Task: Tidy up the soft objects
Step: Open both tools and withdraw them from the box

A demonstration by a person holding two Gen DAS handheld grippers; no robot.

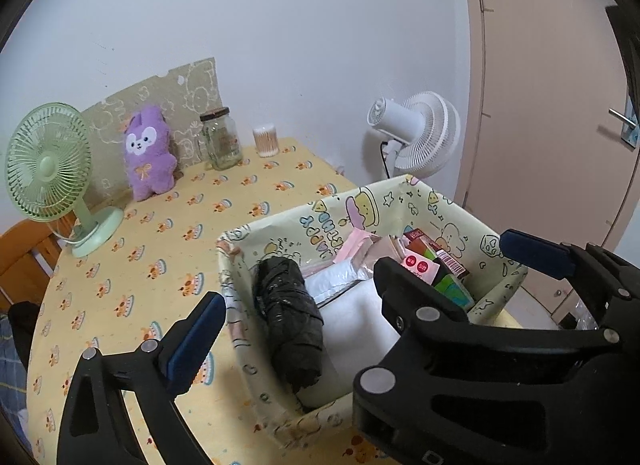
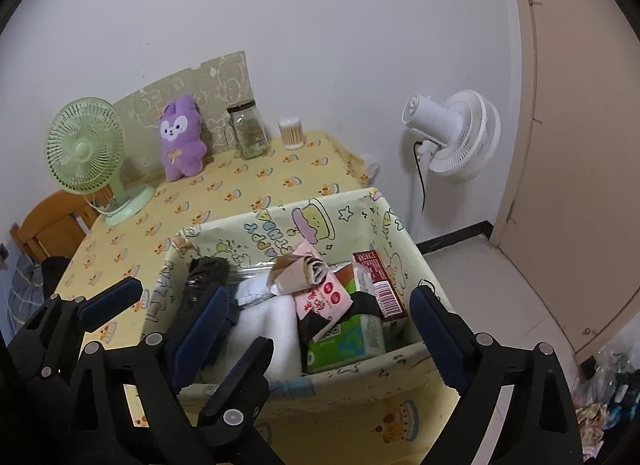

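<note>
Green desk fan (image 1: 48, 169): stands at the left of the table, on its round base, near the wall.
Purple plush (image 1: 149, 153): upright against a patterned board (image 1: 188, 81), just right of the green fan, well apart from the box.
Glass jar (image 1: 220, 137): beside the plush, lid on.
Cotton swab tub (image 1: 265, 140): just right of the jar.
Table (image 1: 132, 265): covered in a yellow cloth with a cake print.
Left gripper (image 1: 360, 277): jaws wide, holding nothing; one blue pad by the box's left wall, the other over its right corner.
Storage box (image 2: 280, 221): cartoon-printed, on the table's near right part.
Box contents: a black rolled bundle (image 1: 290, 313) along the left side, white soft padding (image 2: 268, 325) in the middle, pink packets (image 2: 324, 297) and a green tissue pack (image 2: 348, 341) to the right.
Right gripper (image 2: 320, 325): jaws wide, empty, straddling the box's near side.
White floor fan (image 2: 456, 133): behind the table at the right, by the door (image 2: 580, 145).
</note>
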